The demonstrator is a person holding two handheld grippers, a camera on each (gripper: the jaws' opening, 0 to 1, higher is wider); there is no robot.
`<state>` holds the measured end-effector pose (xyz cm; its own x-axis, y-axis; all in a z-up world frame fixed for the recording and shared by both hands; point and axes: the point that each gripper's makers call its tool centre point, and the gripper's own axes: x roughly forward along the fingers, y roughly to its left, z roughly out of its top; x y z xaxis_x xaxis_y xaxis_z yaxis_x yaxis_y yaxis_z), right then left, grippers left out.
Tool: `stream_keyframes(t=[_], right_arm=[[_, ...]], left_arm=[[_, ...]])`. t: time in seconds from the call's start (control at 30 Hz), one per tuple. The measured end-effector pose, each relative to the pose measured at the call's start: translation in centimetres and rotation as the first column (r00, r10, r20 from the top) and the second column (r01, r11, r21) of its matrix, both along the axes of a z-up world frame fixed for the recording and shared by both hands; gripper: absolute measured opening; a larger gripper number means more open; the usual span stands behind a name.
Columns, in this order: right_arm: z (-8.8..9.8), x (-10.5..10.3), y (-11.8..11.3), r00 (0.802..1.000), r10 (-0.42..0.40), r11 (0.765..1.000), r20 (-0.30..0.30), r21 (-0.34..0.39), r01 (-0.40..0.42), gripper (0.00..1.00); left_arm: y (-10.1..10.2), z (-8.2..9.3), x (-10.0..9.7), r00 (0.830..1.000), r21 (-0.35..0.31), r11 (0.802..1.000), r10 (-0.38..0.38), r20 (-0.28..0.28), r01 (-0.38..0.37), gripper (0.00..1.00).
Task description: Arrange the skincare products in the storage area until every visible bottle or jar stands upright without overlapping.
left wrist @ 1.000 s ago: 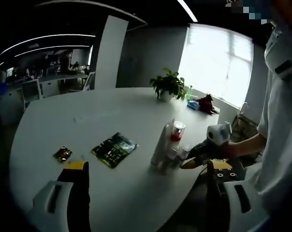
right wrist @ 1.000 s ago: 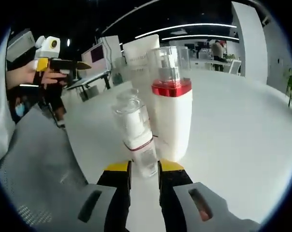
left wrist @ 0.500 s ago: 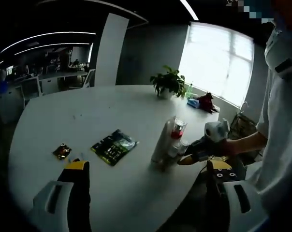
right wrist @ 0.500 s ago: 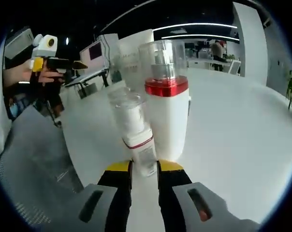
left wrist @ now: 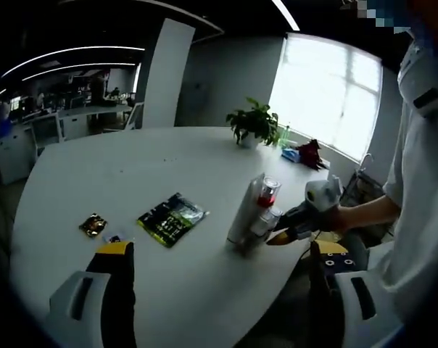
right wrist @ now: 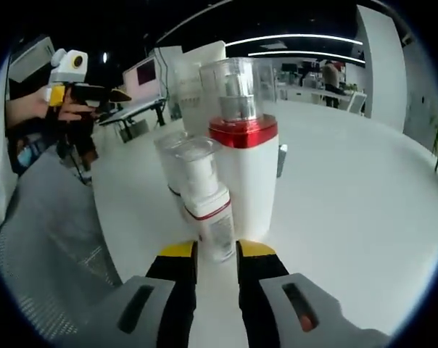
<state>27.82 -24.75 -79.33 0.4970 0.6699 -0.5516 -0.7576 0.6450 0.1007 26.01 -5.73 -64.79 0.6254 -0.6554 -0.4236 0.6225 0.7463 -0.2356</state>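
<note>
Bottle cluster (right wrist: 226,159) tight ahead of right gripper (right wrist: 216,255); open table (right wrist: 349,217) to its right.

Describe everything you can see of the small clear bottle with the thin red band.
The small clear pump bottle with a thin red band has a transparent cap and a white printed label. It stands nearly upright on the white round table, between the right gripper jaws, close against the taller white red-collared bottle.

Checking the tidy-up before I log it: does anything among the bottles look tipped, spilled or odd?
Nothing spilled. The small clear bottle leans slightly in the right gripper, crowded against the red-collared bottle and another clear bottle, so they overlap.
</note>
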Motion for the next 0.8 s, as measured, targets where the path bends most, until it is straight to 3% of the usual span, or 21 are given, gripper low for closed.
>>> stream_keyframes(t=[0.17,0.33,0.43,0.8], right_arm=[[0.1,-0.7,-0.4,1.0,-0.006,1.0,-0.027,-0.026,0.005,0.26],[0.8,-1.5,-0.7,0.999,-0.012,0.999,-0.036,-0.046,0.011,0.31],[1.7,-2.2,-0.6,0.999,-0.02,0.998,-0.038,-0.054,0.018,0.34],[4.8,-4.9,0.2,0.997,-0.066,0.998,-0.047,-0.014,0.065,0.46]], left_arm=[[0.2,0.6,-0.1,1.0,-0.01,1.0,0.003,0.009,-0.003,0.93],[0.8,0.4,-0.9,0.999,-0.026,0.999,0.018,-0.041,-0.019,0.86],[1.0,0.2,-1.6,0.998,-0.035,0.999,0.028,-0.052,-0.03,0.93],[3.7,0.2,-3.4,0.997,-0.068,0.995,0.075,-0.033,-0.077,0.99]])
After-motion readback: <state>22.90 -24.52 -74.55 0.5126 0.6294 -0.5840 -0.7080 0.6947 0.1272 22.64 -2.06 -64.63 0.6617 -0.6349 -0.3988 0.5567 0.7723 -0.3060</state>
